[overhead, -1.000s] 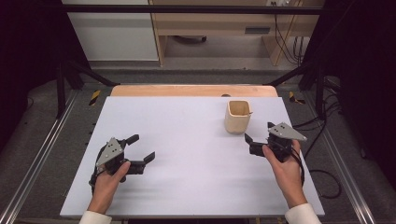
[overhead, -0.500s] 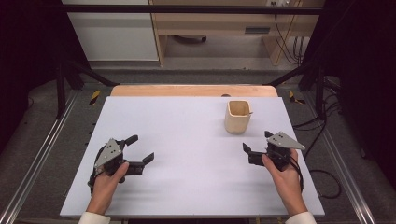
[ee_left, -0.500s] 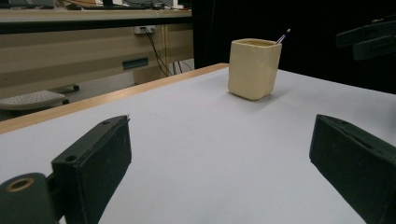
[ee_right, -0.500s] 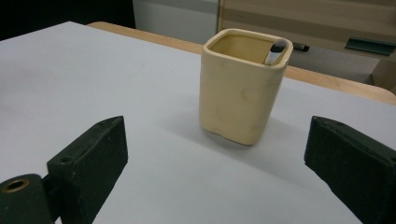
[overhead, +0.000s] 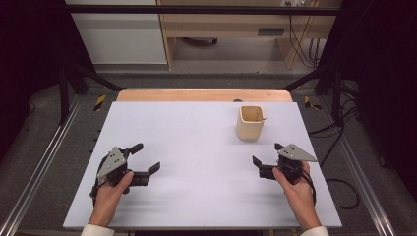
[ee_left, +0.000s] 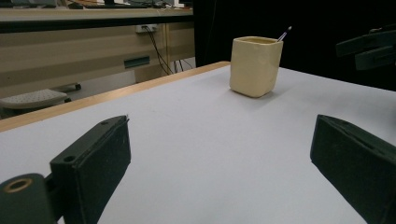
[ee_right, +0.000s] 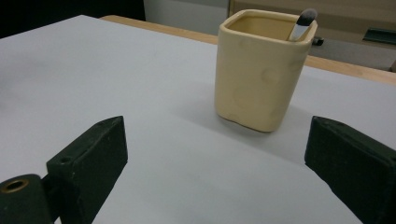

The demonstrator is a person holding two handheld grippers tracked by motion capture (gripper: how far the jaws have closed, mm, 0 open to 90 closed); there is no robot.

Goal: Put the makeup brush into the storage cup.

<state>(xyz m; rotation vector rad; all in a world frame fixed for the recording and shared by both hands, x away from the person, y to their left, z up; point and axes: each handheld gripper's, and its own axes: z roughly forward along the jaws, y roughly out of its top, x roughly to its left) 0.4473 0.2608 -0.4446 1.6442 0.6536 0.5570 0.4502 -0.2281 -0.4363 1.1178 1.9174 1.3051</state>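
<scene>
High view: the left gripper (overhead: 142,166) rests low on the white table (overhead: 196,147), well left of the cream square cup (overhead: 250,123) and nearer the person, jaws spread wide and holding nothing. The cup stands upright toward the table's far right, a brush (ee_right: 301,23) leaning in its corner. Just right of the cup and nearer the person, the right gripper (overhead: 263,162) is also wide and empty. I'd say the right one should go in level, jaws straddling the cup's flat sides, clear of the brush, before closing.
</scene>
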